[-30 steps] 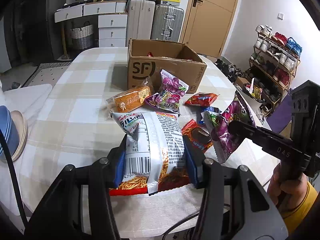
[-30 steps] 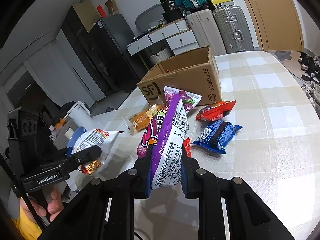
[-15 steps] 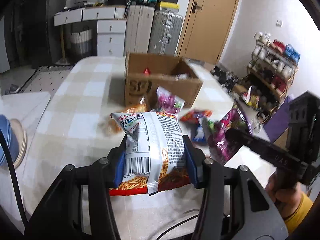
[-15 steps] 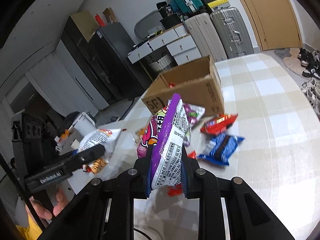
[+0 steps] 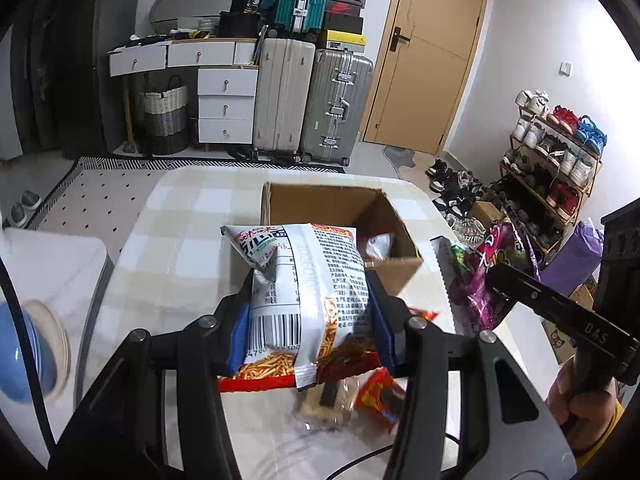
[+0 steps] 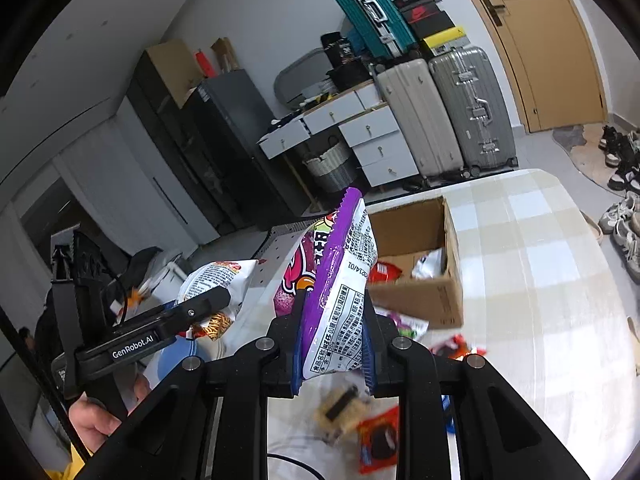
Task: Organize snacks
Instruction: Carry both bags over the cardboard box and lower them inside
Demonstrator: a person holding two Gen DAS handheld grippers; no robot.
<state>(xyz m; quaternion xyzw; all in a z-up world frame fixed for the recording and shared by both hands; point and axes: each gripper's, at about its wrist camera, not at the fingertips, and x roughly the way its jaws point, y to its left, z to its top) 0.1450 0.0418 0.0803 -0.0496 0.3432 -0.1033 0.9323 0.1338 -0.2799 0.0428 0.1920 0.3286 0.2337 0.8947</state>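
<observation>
My left gripper [image 5: 308,320] is shut on a white bag of fried sticks [image 5: 304,284], held above the table in front of the open cardboard box [image 5: 316,200]. My right gripper [image 6: 332,348] is shut on a purple snack bag [image 6: 340,280], also lifted; that bag [image 5: 484,276] shows at the right in the left wrist view. The box [image 6: 416,296] holds a red pack and a white pack. Loose on the table below lie a tan biscuit pack [image 6: 340,408] and a red cookie pack [image 6: 380,440].
The table [image 6: 532,248] has a pale checked cloth. A blue bowl stack [image 5: 24,352] sits off its left edge. Suitcases [image 5: 312,100], white drawers [image 5: 224,104] and a shoe rack [image 5: 556,164] stand beyond. A hand [image 6: 92,424] holds the left gripper's handle.
Both grippers rose and moved toward the box with their bags. The loose snacks slid low in both views, and the inside of the box has come into view.
</observation>
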